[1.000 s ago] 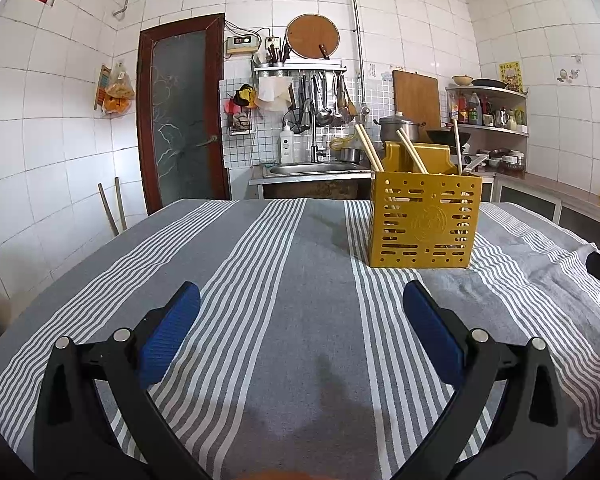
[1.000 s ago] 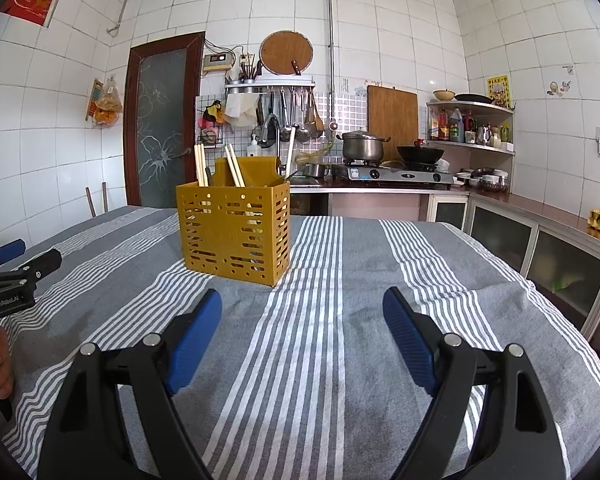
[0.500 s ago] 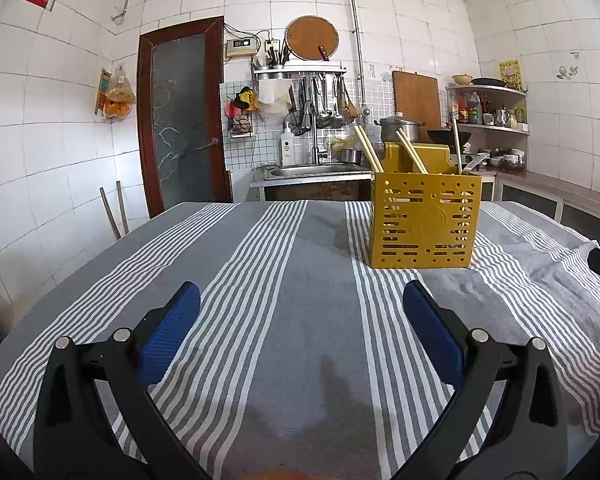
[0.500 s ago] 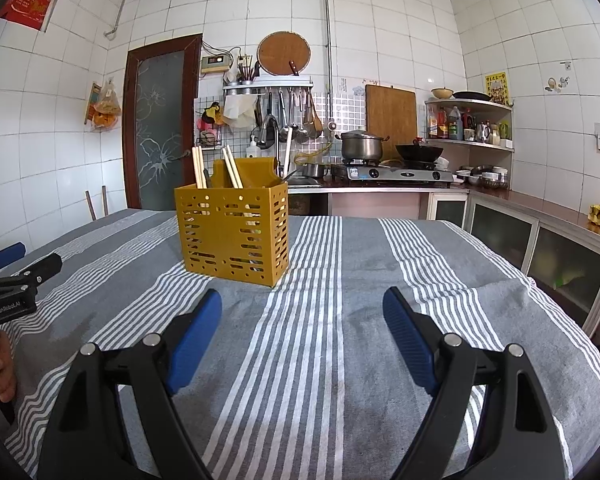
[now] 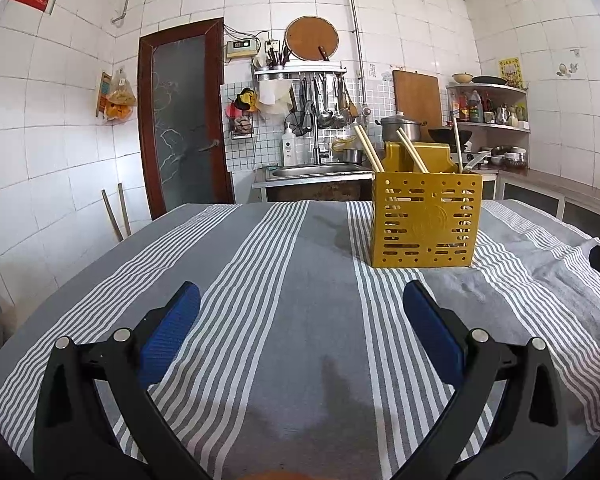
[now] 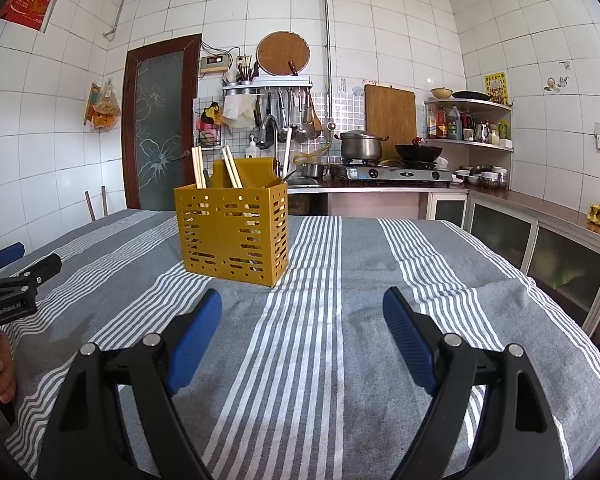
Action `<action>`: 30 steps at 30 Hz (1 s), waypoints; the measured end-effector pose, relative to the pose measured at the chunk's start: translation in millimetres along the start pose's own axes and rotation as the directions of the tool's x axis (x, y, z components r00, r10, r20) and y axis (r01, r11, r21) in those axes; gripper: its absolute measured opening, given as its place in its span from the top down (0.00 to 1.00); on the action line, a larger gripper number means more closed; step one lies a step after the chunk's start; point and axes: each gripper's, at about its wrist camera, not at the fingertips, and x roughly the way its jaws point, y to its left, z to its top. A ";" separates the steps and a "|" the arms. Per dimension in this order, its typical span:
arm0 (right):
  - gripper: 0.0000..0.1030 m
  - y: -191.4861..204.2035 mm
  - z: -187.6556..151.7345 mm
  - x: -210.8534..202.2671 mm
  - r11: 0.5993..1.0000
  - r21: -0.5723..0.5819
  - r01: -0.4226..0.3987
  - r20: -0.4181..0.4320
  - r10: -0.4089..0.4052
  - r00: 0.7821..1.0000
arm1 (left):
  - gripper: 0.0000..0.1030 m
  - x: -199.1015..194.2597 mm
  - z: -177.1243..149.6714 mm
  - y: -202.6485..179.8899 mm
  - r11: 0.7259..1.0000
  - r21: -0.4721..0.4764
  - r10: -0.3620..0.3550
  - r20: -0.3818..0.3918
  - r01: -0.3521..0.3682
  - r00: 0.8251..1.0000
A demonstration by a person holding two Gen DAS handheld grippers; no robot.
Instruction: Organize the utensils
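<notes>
A yellow perforated utensil holder [image 5: 426, 219] stands on the grey striped tablecloth [image 5: 284, 280], ahead and right of my left gripper [image 5: 302, 306]. It also shows in the right wrist view [image 6: 232, 232], ahead and left of my right gripper [image 6: 302, 310]. Wooden chopsticks [image 5: 367, 149] stick up out of it; they show in the right wrist view too [image 6: 231, 168]. Both grippers are open and empty, held above the cloth short of the holder. The left gripper also shows at the left edge of the right wrist view [image 6: 16, 276].
The tablecloth [image 6: 340, 280] is rumpled at the right side. Behind the table are a sink [image 5: 316, 170], a stove with a pot [image 6: 360, 146] and a wok [image 6: 418, 152], hanging utensils [image 6: 288, 114], a corner shelf [image 6: 470, 120] and a door [image 5: 182, 120].
Both grippers have dropped and tilted slightly, so the holder sits a little lower in each view. Nothing was grasped or released.
</notes>
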 end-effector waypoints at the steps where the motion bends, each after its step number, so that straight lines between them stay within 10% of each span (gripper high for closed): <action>1: 0.21 -0.1 -0.3 -0.1 1.000 -0.002 0.001 0.001 -0.001 1.000 | 0.05 -0.4 0.0 0.2 1.000 -0.002 0.001 0.002 -0.001 1.000; 30: 0.16 -5.3 1.4 -1.1 1.000 0.018 -0.002 0.010 0.002 1.000 | 0.05 -5.7 -2.1 -0.8 0.999 -0.002 0.032 0.031 -0.032 0.999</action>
